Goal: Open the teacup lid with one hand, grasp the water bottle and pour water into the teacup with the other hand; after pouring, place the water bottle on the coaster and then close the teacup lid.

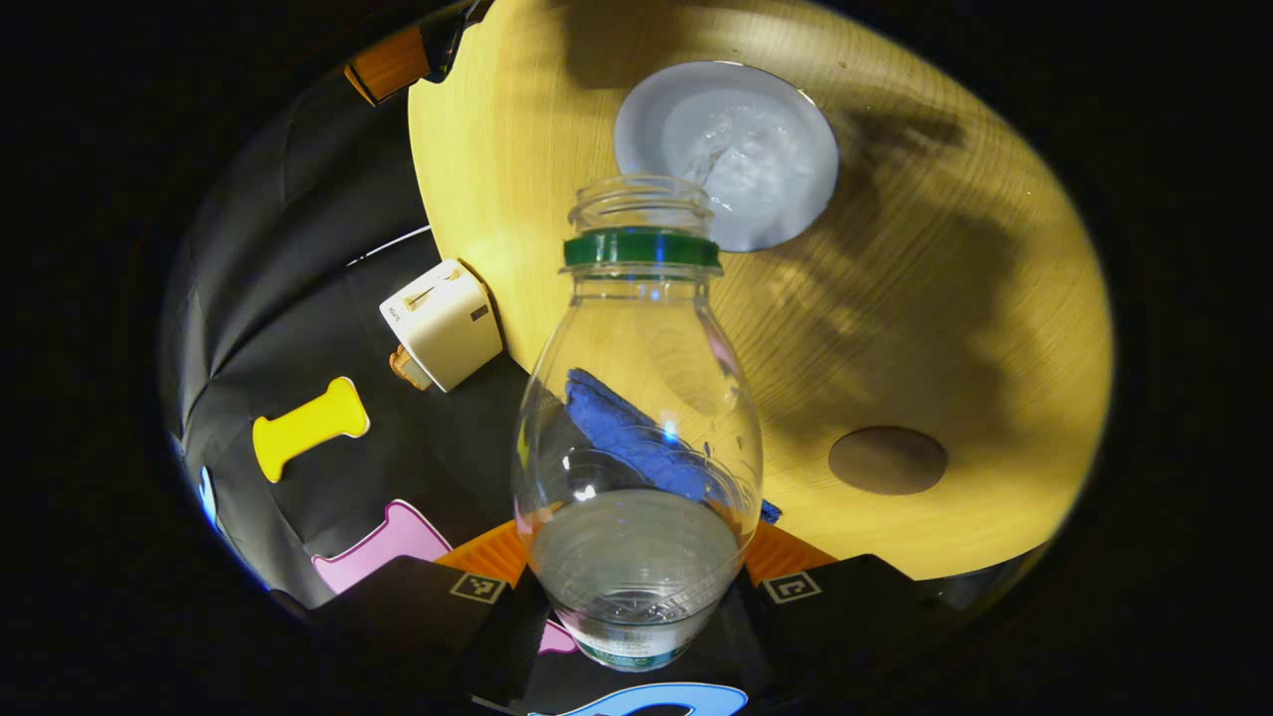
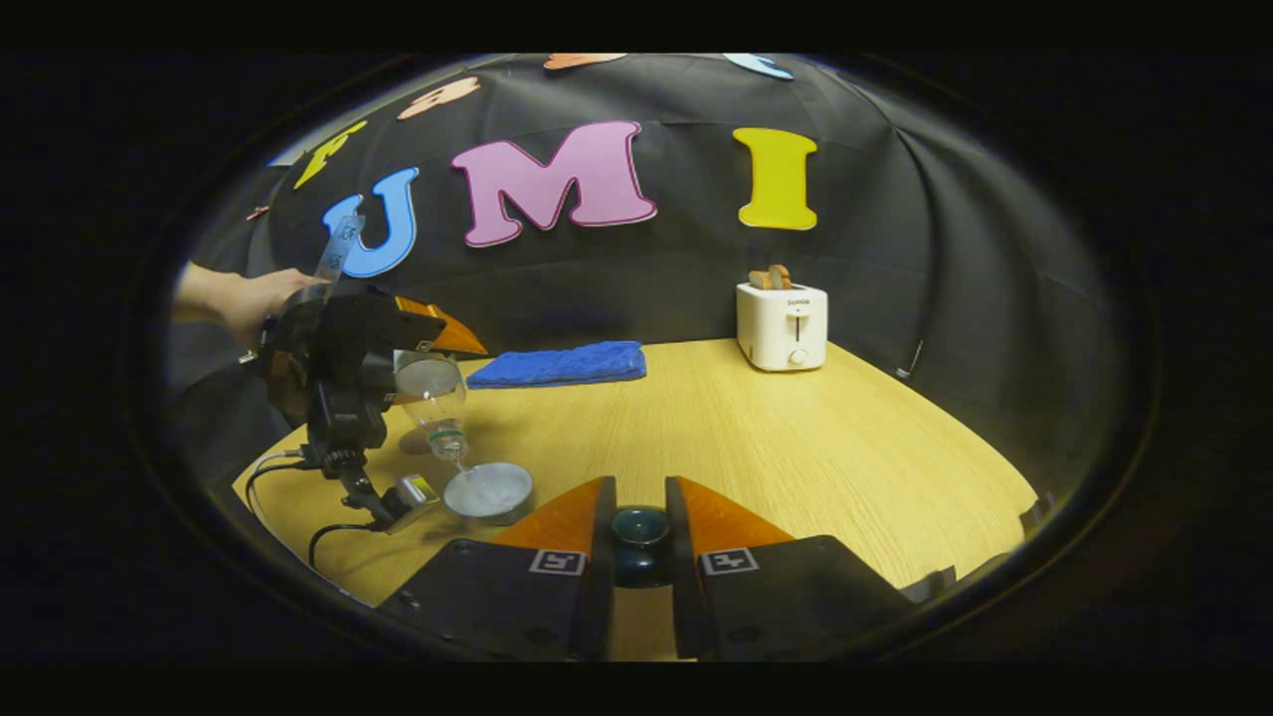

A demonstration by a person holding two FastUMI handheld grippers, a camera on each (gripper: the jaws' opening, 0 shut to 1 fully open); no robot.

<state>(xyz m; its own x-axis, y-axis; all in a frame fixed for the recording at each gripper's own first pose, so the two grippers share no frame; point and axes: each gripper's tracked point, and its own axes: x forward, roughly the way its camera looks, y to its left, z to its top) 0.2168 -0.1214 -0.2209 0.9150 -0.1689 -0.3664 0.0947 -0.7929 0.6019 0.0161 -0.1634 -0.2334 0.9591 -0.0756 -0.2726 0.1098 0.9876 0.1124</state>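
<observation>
Pouring water [image 1: 708, 164] into teacup [image 1: 726, 154]

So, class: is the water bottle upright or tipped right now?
Tipped. The water bottle, held in the left tongs, slants mouth-down over the teacup, and water streams into the cup.

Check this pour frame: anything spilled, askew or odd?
Nothing stands out. The water bottle tilts over the teacup, water landing inside; no puddle shows on the table. The right claw holds the lid aside.
</observation>
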